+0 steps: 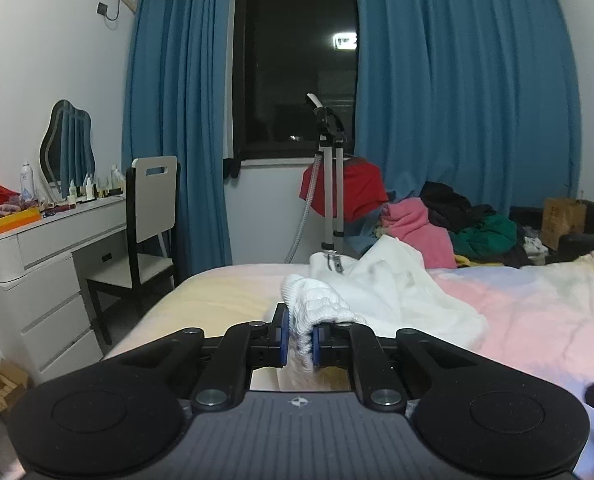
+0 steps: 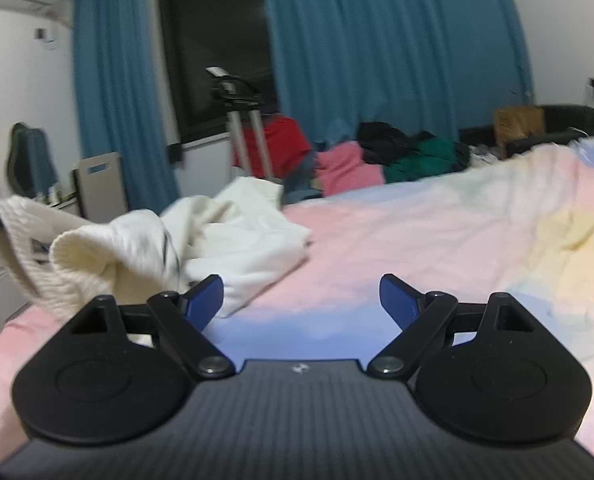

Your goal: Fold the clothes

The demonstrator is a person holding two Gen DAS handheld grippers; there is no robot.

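Note:
A white garment (image 1: 389,280) with a ribbed knit edge lies crumpled on the pastel bedsheet (image 1: 537,312). My left gripper (image 1: 299,338) is shut on its ribbed edge (image 1: 317,306), lifted a little off the bed. In the right wrist view the same white garment (image 2: 233,220) spreads to the left, its ribbed edge (image 2: 81,256) raised at far left. My right gripper (image 2: 301,296) is open over bare sheet, with nothing between its blue pads (image 2: 397,296). Its left finger sits just beside the garment's near fold.
A pile of pink, black, green and red clothes (image 1: 449,216) lies at the bed's far side by a metal stand (image 1: 333,184). A white dressing table (image 1: 49,248) and chair (image 1: 149,216) stand left. Blue curtains (image 1: 457,100) and a dark window are behind.

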